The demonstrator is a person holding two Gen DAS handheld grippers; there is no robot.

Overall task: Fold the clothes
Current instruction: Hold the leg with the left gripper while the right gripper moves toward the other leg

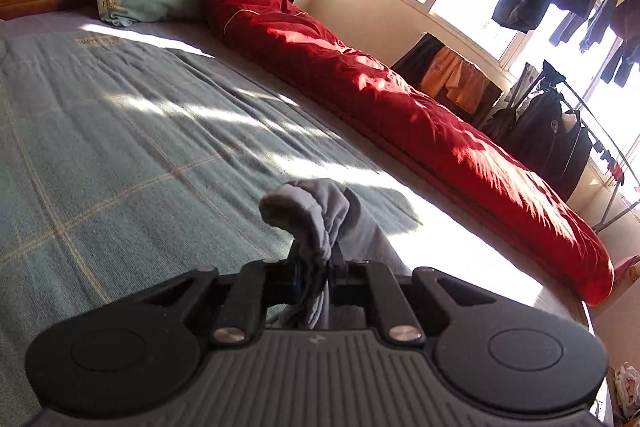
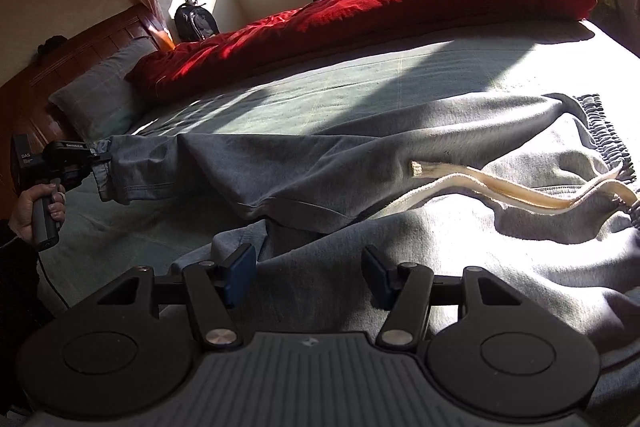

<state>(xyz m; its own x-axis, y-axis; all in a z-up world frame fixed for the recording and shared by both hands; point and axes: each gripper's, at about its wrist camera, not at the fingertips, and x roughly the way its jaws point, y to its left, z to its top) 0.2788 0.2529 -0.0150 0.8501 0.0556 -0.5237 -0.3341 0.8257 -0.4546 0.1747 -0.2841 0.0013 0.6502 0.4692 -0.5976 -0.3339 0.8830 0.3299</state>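
**Jaws: one pair clamped on a cuff, one pair spread**

Jaws of the left gripper are closed tight on a bunched cuff of the grey sweatpants, which poke up at 12 o'clock from them. Jaws of the right gripper stand wide apart with nothing held, above grey fabric. One pair of sweatpants lies stretched across the bed, its two cream drawstrings at 2 o'clock. One red duvet lies beyond. One hand grips the left handle.
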